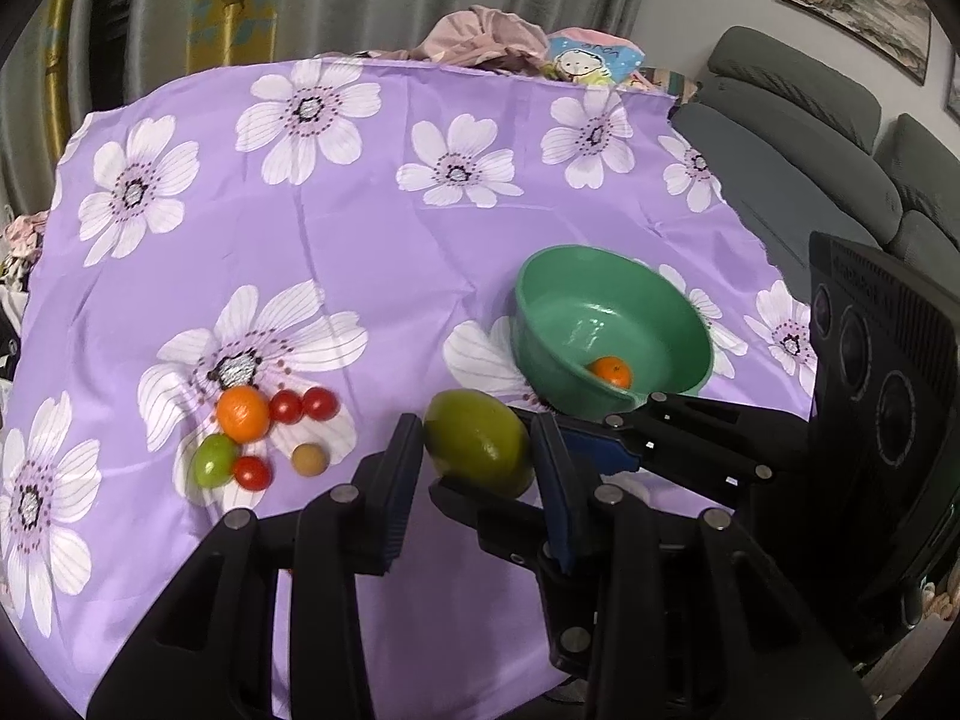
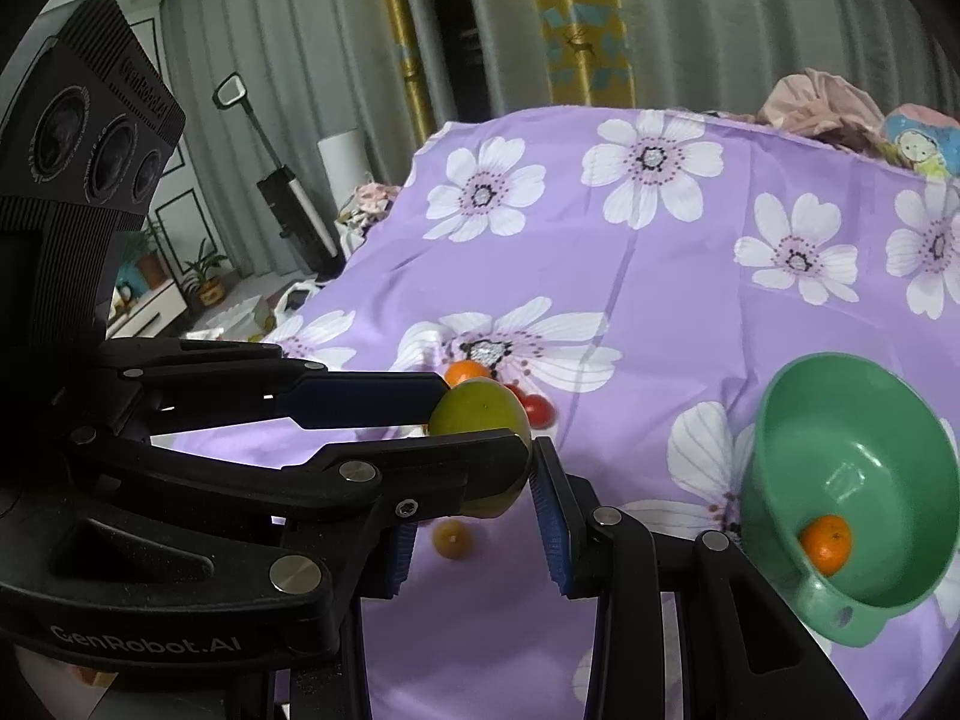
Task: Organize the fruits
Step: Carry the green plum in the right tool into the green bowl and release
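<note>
A large green mango [image 1: 478, 443] sits between the pads of my left gripper [image 1: 477, 468], which is shut on it above the purple flowered cloth. In the right wrist view the mango [image 2: 480, 414] is held by the left gripper's fingers, which reach in from the left. My right gripper [image 2: 474, 531] is open just under and around the mango; whether it touches is unclear. A green bowl [image 1: 612, 324] holds one orange [image 1: 610, 371]; it also shows in the right wrist view [image 2: 852, 480]. An orange [image 1: 242, 413], red tomatoes [image 1: 303, 405], a small green fruit [image 1: 214, 461] and a small brown fruit [image 1: 309, 459] lie on the cloth.
A grey sofa [image 1: 840, 168] stands to the right of the table. Crumpled clothes [image 1: 486, 36] lie at the far edge. A standing vacuum [image 2: 288, 204] and plants are on the floor at the left.
</note>
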A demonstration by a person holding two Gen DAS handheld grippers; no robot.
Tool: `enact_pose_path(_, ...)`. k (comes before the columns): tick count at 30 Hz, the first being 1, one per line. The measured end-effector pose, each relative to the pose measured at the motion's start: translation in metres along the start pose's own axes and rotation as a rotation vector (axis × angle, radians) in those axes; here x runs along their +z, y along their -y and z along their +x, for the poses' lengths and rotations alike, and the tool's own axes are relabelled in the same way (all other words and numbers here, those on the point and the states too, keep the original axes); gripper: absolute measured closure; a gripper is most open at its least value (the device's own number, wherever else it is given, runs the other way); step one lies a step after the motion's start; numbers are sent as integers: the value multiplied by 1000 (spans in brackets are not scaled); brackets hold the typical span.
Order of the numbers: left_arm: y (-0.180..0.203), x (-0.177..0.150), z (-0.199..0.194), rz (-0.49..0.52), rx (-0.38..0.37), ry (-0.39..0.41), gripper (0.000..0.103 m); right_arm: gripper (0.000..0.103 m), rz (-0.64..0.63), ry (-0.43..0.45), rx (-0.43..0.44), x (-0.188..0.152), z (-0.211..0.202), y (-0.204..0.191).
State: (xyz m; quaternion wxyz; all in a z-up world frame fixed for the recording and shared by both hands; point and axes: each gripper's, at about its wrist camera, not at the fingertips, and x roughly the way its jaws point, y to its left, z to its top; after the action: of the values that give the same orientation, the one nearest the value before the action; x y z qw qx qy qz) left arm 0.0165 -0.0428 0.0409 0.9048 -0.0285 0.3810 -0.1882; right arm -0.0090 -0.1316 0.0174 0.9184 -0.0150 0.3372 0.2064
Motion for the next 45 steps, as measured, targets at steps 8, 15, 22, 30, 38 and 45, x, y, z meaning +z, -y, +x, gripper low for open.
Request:
enact_pose_path(8, 15, 9, 8, 26, -64, 27, 66, 66, -1, 16, -73, 2, -12, 13)
enact_pose_path(15, 23, 18, 18, 42, -106, 31, 66, 66, 19, 27, -121, 2, -18, 28)
enact_pose_path(22, 35, 26, 31, 62, -136, 21, 66, 66, 46, 31, -153, 1, -23, 42)
enact_pose_path(30, 48, 35, 49, 93, -166, 1, 66, 66, 72, 34, -182, -2, -28, 63)
enact_pose_path(38, 55, 38, 70, 83, -198, -33, 66, 66, 108, 30, -192, -7, -26, 83)
enact_pose_path(45, 64, 49, 93, 104, -213, -50, 66, 66, 140, 28, -228, -9, -23, 101)
